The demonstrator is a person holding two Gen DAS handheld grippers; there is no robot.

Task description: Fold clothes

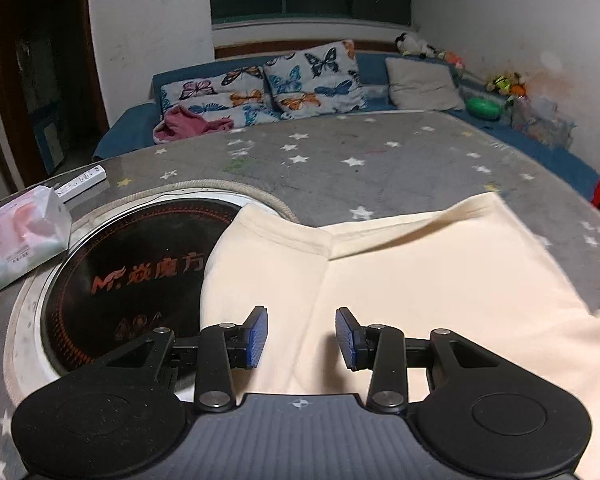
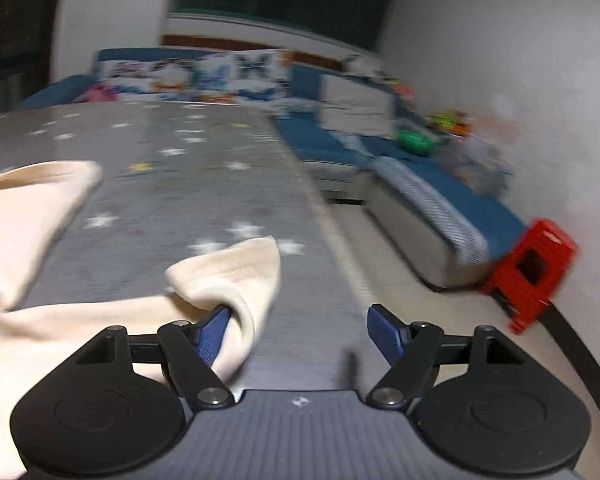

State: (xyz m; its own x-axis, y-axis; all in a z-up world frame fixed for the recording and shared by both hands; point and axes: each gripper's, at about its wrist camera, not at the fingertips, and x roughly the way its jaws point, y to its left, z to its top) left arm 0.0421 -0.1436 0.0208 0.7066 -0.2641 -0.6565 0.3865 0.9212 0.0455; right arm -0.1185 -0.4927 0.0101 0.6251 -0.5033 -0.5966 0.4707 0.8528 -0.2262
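Cream garment (image 1: 420,280) lies spread on our starred table (image 1: 340,160), partly over the cooktop (image 1: 140,272). Our left gripper (image 1: 301,334) hovers half open above it, empty; our right gripper (image 2: 298,330) gapes wide, a cuff (image 2: 236,276) draped against one finger, unpinched. We should square edges before regrasping.

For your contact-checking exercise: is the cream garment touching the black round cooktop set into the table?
Touching. The left wrist view shows the cream garment draped over the right rim of the black cooktop, hiding part of it.
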